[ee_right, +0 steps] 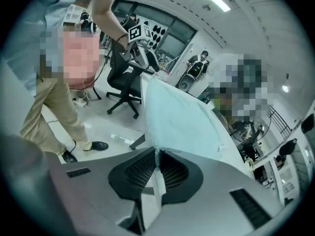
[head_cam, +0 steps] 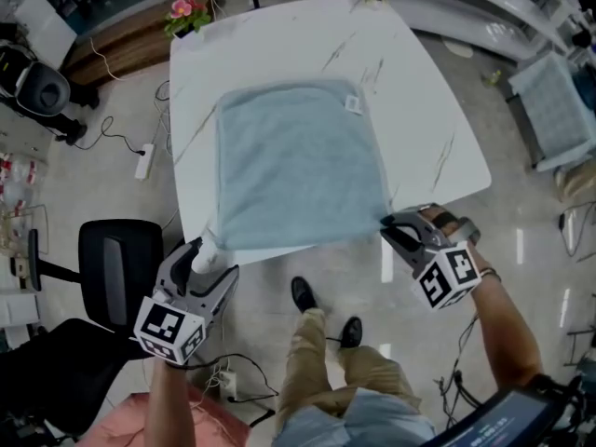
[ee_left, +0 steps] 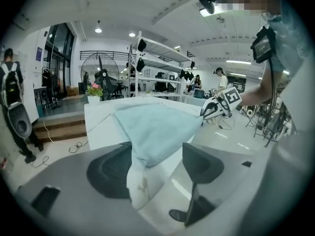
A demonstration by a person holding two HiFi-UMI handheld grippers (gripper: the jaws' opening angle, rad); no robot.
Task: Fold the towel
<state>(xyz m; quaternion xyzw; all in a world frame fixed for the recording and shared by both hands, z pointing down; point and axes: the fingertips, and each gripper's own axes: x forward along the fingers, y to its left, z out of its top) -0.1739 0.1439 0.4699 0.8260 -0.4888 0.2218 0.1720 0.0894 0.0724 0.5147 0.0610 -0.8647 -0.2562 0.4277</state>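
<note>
A light blue towel [head_cam: 298,166] lies spread flat on the white marble-look table [head_cam: 428,128], with a small label near its far right corner. My left gripper [head_cam: 209,254] is at the towel's near left corner, jaws open wide. In the left gripper view that corner [ee_left: 140,181] hangs down between the pads [ee_left: 206,161], lying beside the left one and not pinched. My right gripper [head_cam: 389,223] is at the near right corner. The right gripper view shows the right gripper [ee_right: 156,156] shut on the towel's edge [ee_right: 177,122], which stretches away from the pads.
A black office chair [head_cam: 116,268] stands left of me, close to the left gripper. A flower pot [head_cam: 186,12] sits at the table's far left corner. A power strip [head_cam: 144,161] and cables lie on the floor at left. My shoes [head_cam: 303,294] are at the table's near edge.
</note>
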